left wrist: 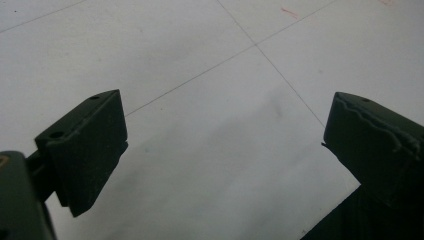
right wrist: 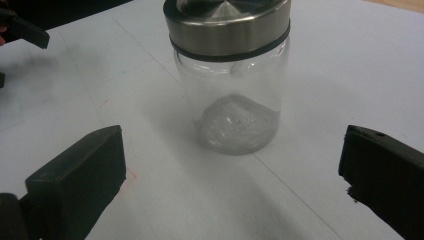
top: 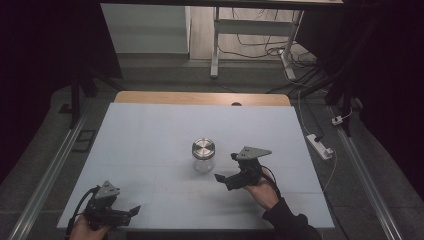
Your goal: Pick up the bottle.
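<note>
Here the jar (right wrist: 230, 80) stands just beyond the right tool (right wrist: 227, 175), jaws spread wide

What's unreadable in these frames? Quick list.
- Jar lid top: cut off by the upper edge in the right gripper view.
- Jar contents: too small in the high view; a whitish heap at the bottom in the right gripper view, material unclear.
- Left hand: cut by the high view's bottom edge.

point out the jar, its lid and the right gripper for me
jar (right wrist: 232, 110): right gripper view, on the clear glass wall.
lid (top: 203, 148): high view, on the metal top.
right gripper (top: 223, 181): high view, midway between its open fingertips.
</note>
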